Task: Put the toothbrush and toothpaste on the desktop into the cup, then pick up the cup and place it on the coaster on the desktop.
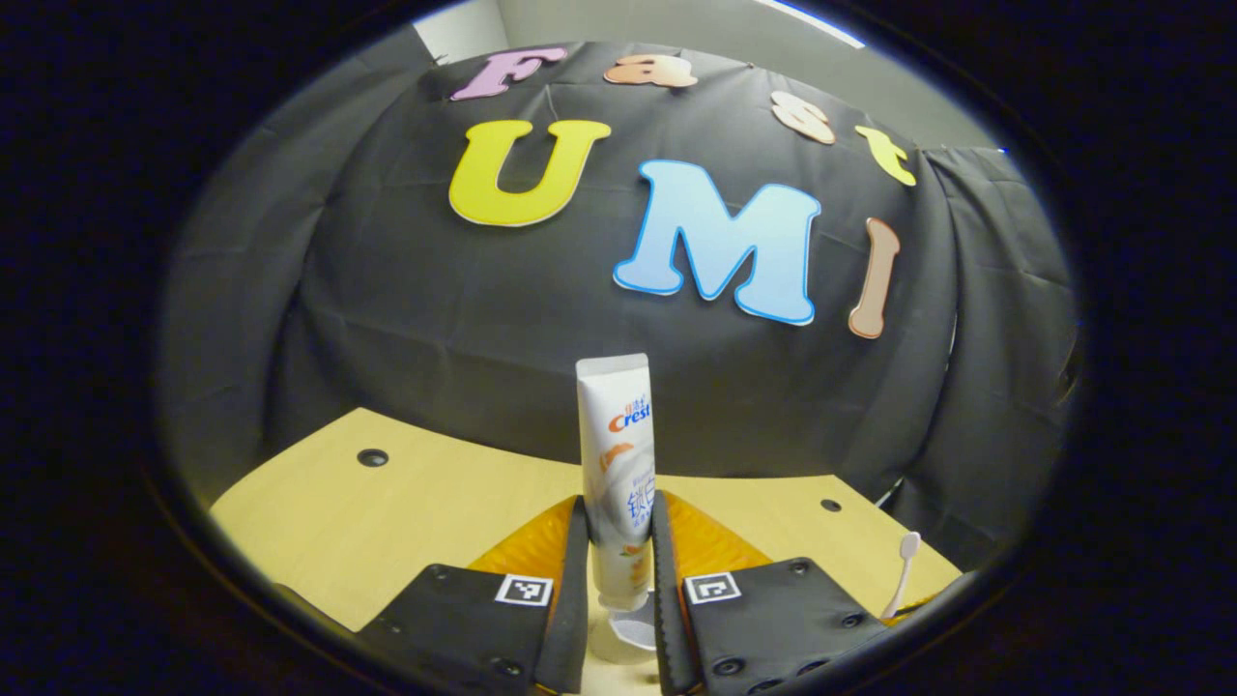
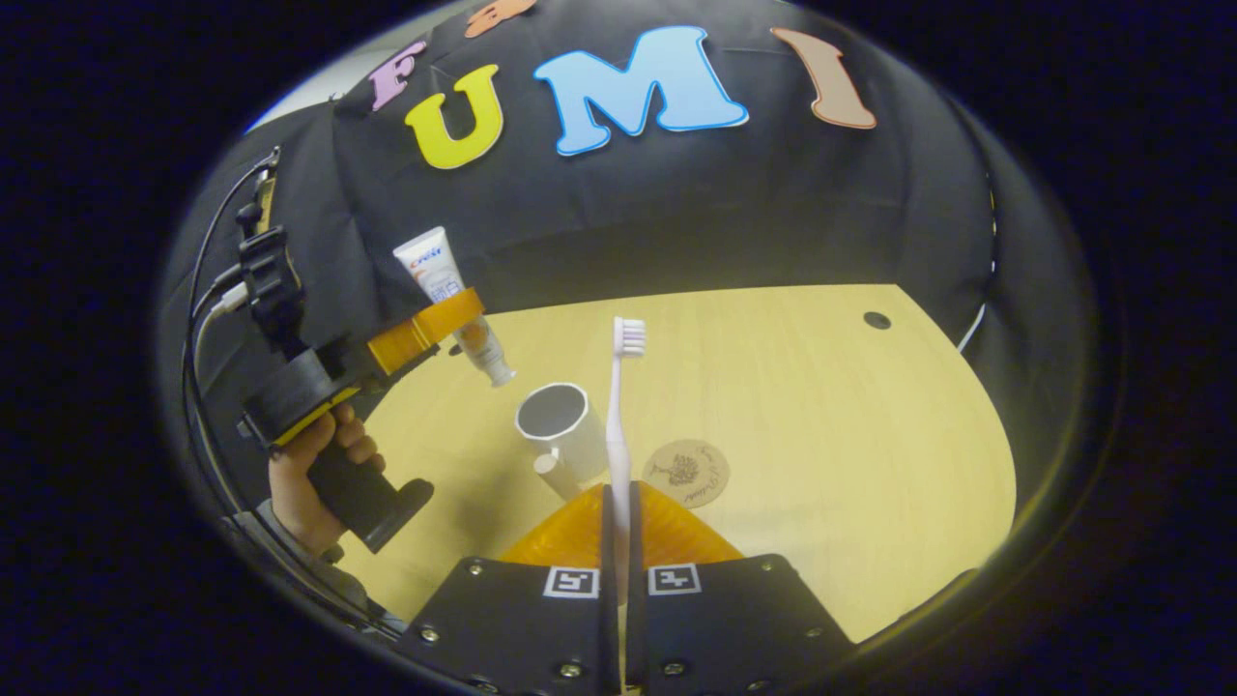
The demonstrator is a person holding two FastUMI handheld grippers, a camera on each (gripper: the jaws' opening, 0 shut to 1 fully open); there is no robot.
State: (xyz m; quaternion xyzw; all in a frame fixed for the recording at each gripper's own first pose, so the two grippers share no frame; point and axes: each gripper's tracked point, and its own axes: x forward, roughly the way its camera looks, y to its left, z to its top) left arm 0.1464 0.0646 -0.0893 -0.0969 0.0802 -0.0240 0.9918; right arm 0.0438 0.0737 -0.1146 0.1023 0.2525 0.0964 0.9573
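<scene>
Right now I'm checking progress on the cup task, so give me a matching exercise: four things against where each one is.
Things:
1. toothpaste tube
2. toothbrush
3. cup
4. coaster

Places:
A. standing empty on the desktop
B. held upright in the right tongs
C. lying bare beside the cup
D. held cap-down in the left tongs

Pairs: 1-D, 2-B, 3-A, 4-C
</scene>
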